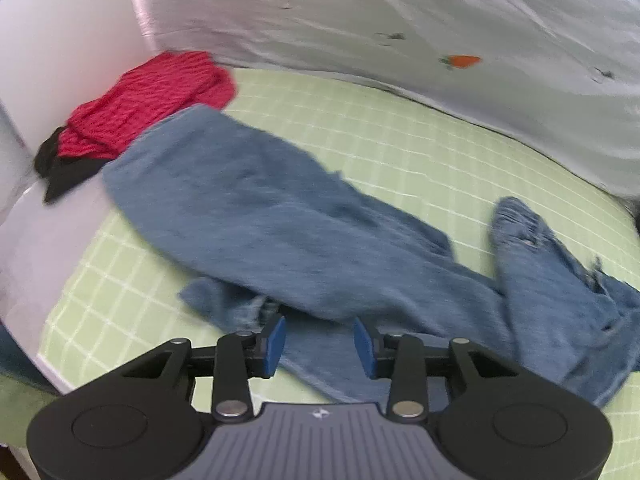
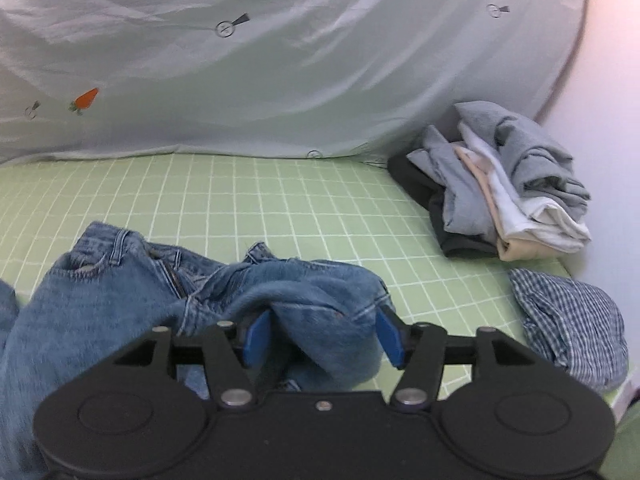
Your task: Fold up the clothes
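A pair of blue jeans lies spread over a green checked mattress, running from the upper left of the left wrist view down to the lower right, legs partly overlapping and a frayed hem poking up at right. In the right wrist view the waistband end sits bunched at the lower left and centre.

The left gripper hangs at the lower centre of its view with its fingers parted and nothing pinched; denim lies beneath them. The right gripper has its fingers spread wide around a hump of denim, the pads not pressing on it, so it looks let go.

Denim is heavy, thick and floppy, not slippery; it should hold a crease but drag on the sheet. The waistband corners and the leg hems look like the best places to grip.

A red knit lies at upper left, a folded pile and a checked shirt at right.
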### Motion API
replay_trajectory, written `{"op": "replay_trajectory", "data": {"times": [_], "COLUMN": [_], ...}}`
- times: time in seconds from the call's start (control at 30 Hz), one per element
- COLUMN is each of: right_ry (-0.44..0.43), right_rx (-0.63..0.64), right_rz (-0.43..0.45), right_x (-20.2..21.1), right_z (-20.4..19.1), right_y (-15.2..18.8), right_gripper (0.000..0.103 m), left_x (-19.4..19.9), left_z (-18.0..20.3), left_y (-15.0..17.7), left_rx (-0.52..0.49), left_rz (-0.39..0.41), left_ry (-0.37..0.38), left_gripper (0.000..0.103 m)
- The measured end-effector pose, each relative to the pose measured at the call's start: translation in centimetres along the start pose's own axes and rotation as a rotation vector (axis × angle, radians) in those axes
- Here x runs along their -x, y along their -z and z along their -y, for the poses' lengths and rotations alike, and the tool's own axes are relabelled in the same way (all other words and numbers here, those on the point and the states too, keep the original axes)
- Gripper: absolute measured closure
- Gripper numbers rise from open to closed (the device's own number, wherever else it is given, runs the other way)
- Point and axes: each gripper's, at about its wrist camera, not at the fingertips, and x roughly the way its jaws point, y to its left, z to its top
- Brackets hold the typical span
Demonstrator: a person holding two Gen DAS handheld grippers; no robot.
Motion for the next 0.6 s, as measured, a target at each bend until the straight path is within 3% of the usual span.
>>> {"op": "replay_trajectory", "data": {"times": [0.3,0.6], "right_ry": [0.051,-0.140], "right_rx": [-0.084,0.051], "right_rz": [0.054,-0.003], "right_x": [2.7,1.6], "right_z": [-2.0,-9.8], "right_y": [-0.4,-0.6], "right_gripper": [0.028,0.024], "left_x": [-2.7,-8.1], "left_z": [-5.3,-10.7], "left_y": [-1.5,-4.5], "left_rx": [0.067,0.211], "left_rz": [-0.046,-0.134], "left_ry": [-0.033,-0.059], "left_gripper": [0.056,0.046]}}
